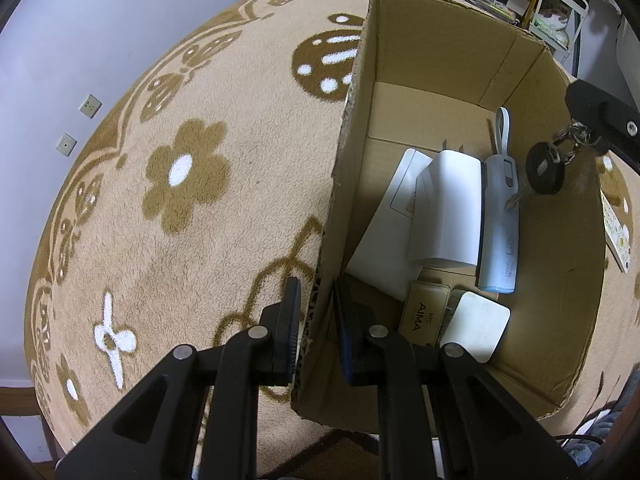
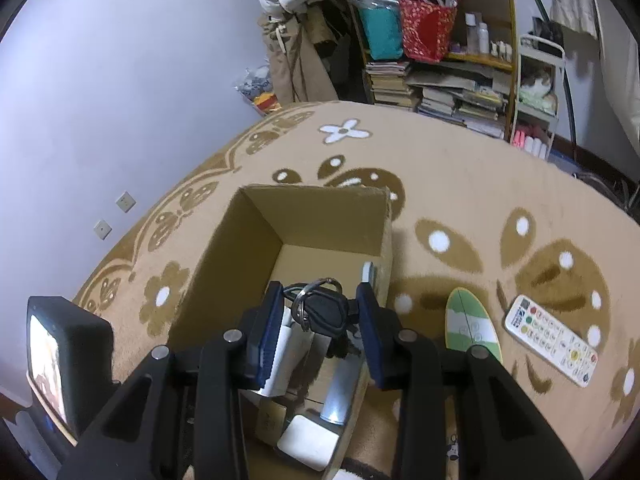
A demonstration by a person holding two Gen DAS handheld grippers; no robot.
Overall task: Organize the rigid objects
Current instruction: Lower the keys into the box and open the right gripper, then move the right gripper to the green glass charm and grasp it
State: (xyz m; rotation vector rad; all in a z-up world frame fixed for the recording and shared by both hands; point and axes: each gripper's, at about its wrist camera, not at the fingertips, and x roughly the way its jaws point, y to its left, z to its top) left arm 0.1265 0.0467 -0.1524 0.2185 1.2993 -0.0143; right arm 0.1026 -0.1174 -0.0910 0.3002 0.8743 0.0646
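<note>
We are clamping the left claw point(image 1: 316, 328) on the near side wall of the cardboard box point(image 1: 448, 40), one finger outside and one inside, with the pads pressing the wall's edge. We are gripping a bunch of keys point(image 2: 320, 310) with the right claw point(image 2: 318, 322); the black key head and its metal ring are sitting between the two blue pads, and the bunch is hanging above the open box. In the left wrist view the same keys point(image 1: 544, 168) are dangling from the right claw's finger, over the far right part of the box.

Inside the box, a white charger block point(image 1: 448, 208) is lying on a flat white device point(image 1: 384, 240), and a pale blue power bank point(image 1: 498, 220) is lying just beside the charger. Nearer the left claw, a gold tin point(image 1: 424, 314) and a small white square pad point(image 1: 476, 330) are lying side by side.

The box is standing on a beige rug point(image 1: 180, 240) with brown flowers. On the rug to the right of the box, a green-and-white striped oval piece point(image 2: 472, 324) and a white remote control point(image 2: 550, 344) are lying near each other.
</note>
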